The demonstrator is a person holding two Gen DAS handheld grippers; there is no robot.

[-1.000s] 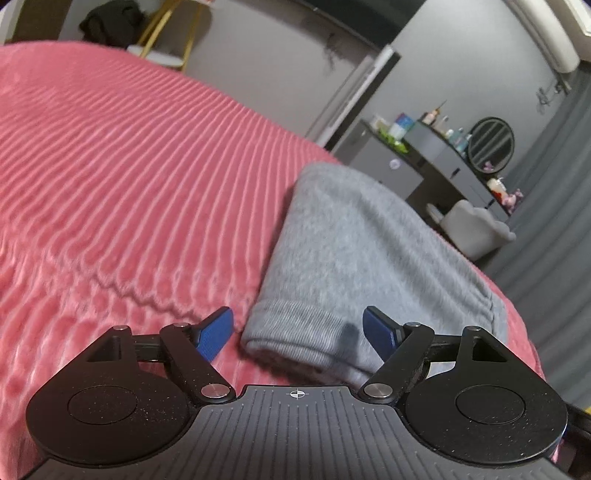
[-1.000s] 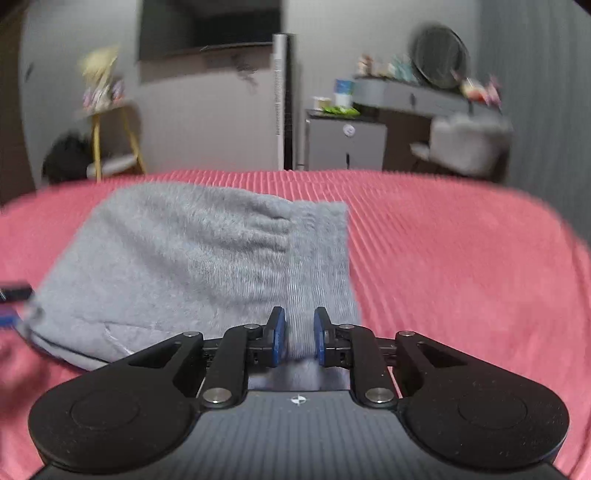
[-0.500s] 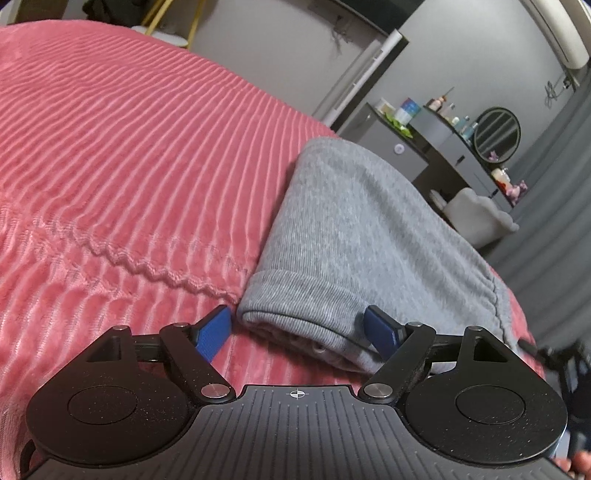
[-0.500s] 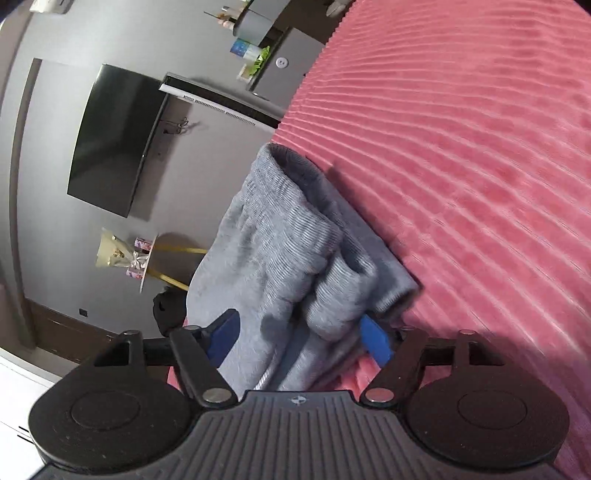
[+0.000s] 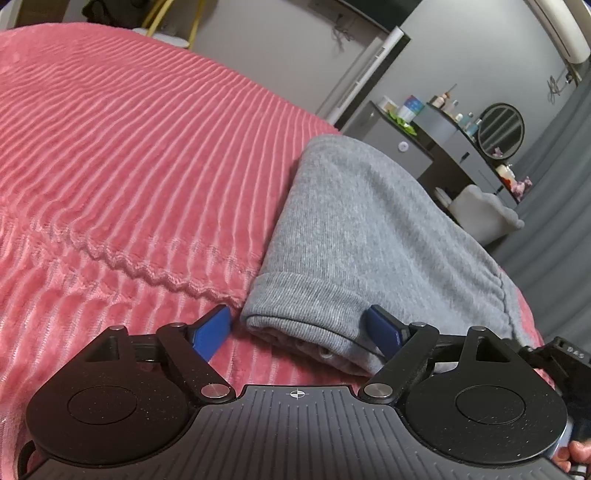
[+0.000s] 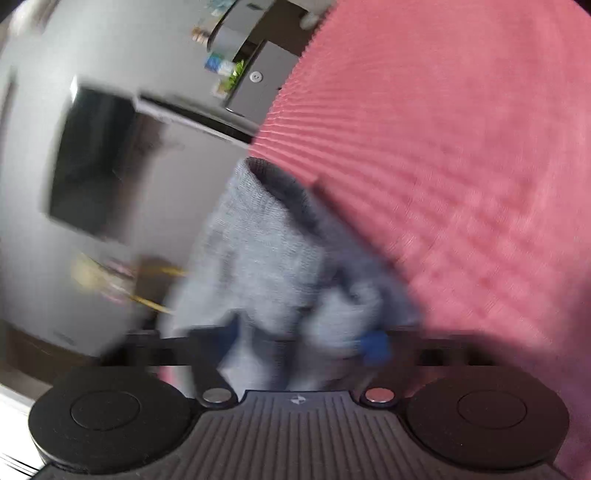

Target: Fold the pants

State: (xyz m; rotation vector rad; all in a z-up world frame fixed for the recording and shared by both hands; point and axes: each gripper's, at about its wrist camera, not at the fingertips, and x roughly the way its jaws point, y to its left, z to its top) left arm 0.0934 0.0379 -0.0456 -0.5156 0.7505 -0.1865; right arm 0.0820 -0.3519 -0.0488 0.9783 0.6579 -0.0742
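Note:
The grey pants (image 5: 354,236) lie folded on the pink ribbed bedspread (image 5: 129,147). My left gripper (image 5: 299,332) is open, its blue fingers on either side of the ribbed cuff end of the bundle, at bed level. In the blurred, tilted right wrist view my right gripper (image 6: 303,343) is open with the bunched waistband end of the pants (image 6: 266,258) between its blue fingers, the cloth there raised off the bedspread (image 6: 443,147). I cannot tell whether either gripper's fingers touch the cloth.
Beyond the bed stand a grey cabinet (image 5: 391,144), a dresser with bottles and a round mirror (image 5: 500,125), a pale stool (image 5: 484,214) and grey curtains. A wall TV (image 6: 92,158) and a yellow-legged stand (image 5: 166,14) sit at the far wall.
My right gripper opened from nearly shut, rolled sideways and now straddles the waistband end, still moving. My left gripper stayed open and shifted slightly around the cuff end.

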